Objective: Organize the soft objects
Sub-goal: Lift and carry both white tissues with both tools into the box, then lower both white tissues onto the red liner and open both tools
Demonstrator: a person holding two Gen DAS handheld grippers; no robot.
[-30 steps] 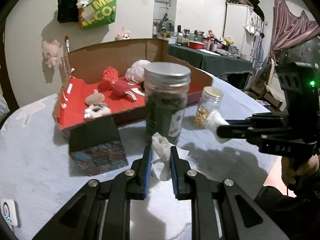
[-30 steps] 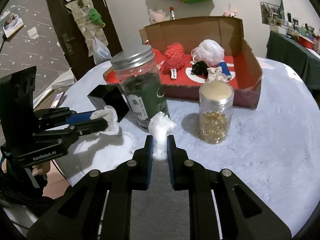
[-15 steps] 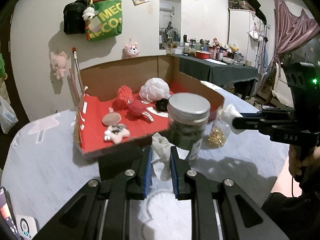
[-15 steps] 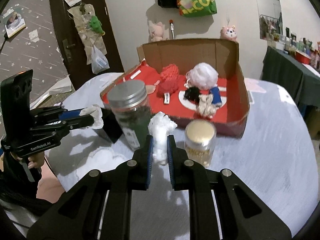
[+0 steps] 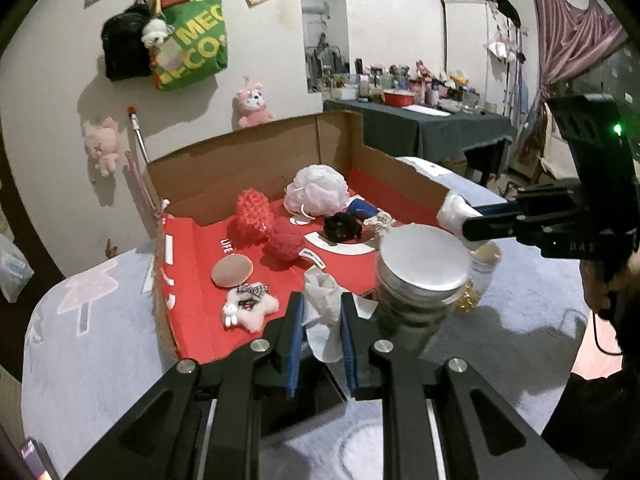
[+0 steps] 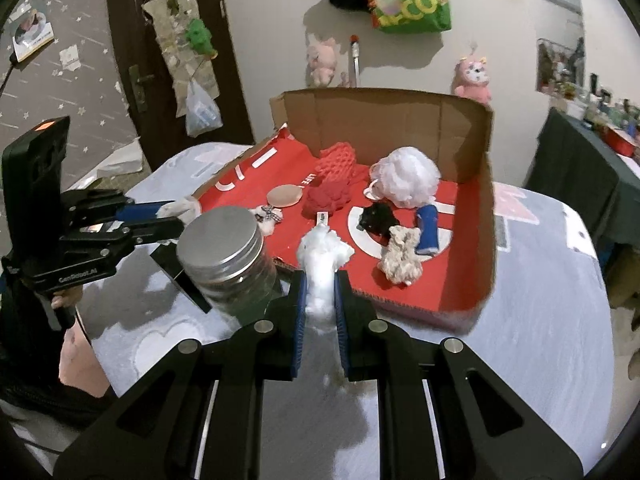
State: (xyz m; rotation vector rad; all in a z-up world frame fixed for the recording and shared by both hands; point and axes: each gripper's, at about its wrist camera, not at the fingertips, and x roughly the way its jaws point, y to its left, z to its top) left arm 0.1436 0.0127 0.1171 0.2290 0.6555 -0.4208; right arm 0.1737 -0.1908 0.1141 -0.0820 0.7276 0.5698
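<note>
Holding a crumpled tissue (image 5: 322,312) tightly between its fingers, the left gripper (image 5: 320,334) hung above the near edge of the box (image 5: 256,160), beside the jar (image 5: 420,276). The right gripper (image 6: 320,304) was closed on a fluffy white cotton ball (image 6: 322,258), also just before the box, where other soft toys lay.
</note>
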